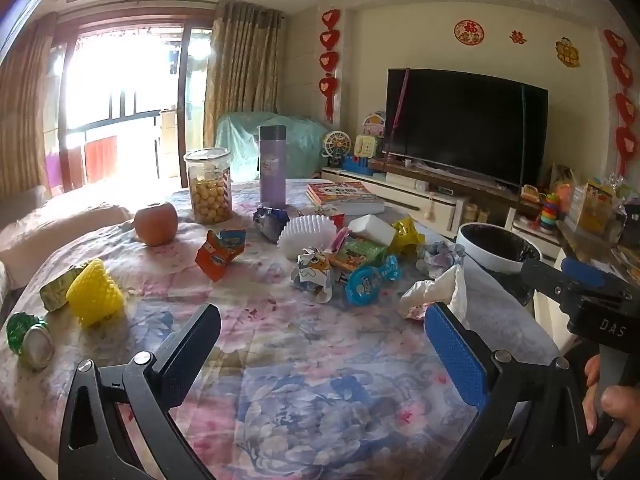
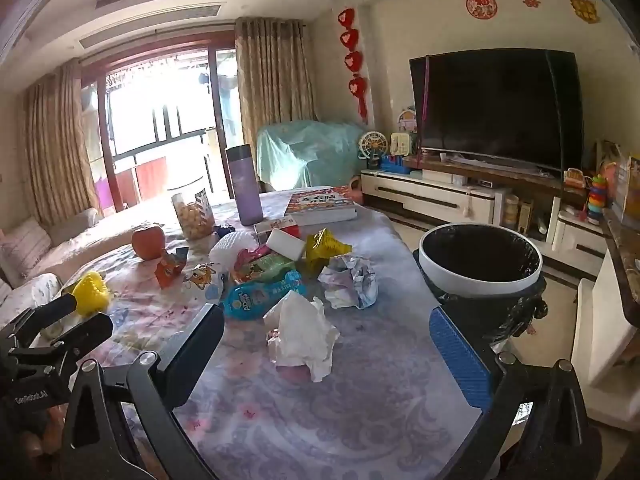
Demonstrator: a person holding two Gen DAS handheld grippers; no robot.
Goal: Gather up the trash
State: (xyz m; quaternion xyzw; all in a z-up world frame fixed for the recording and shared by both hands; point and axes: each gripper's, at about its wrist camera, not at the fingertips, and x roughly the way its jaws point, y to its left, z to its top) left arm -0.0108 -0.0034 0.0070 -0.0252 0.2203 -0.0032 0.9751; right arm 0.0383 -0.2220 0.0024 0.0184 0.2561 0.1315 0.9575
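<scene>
Trash lies scattered on a floral-clothed table point(image 1: 280, 360): a white crumpled tissue point(image 2: 304, 336) point(image 1: 436, 292), a crumpled paper ball point(image 2: 352, 280), a blue wrapper point(image 2: 260, 294) point(image 1: 370, 280), a yellow wrapper point(image 2: 324, 246), an orange carton point(image 1: 218, 250), a yellow foam net point(image 1: 94, 292) and a green can point(image 1: 30, 338). A white bin with a black liner point(image 2: 480, 264) point(image 1: 498, 250) stands off the table's right edge. My left gripper point(image 1: 322, 332) is open and empty above bare cloth. My right gripper point(image 2: 326, 340) is open, with the tissue between its fingers, untouched.
An apple point(image 1: 156, 224), a jar of snack balls point(image 1: 210, 186), a purple flask point(image 1: 272, 166), books point(image 1: 344, 196) and a white sponge point(image 1: 372, 229) also sit on the table. A TV stand point(image 2: 460, 196) with toys lies beyond the bin, a sofa point(image 2: 60, 248) to the left.
</scene>
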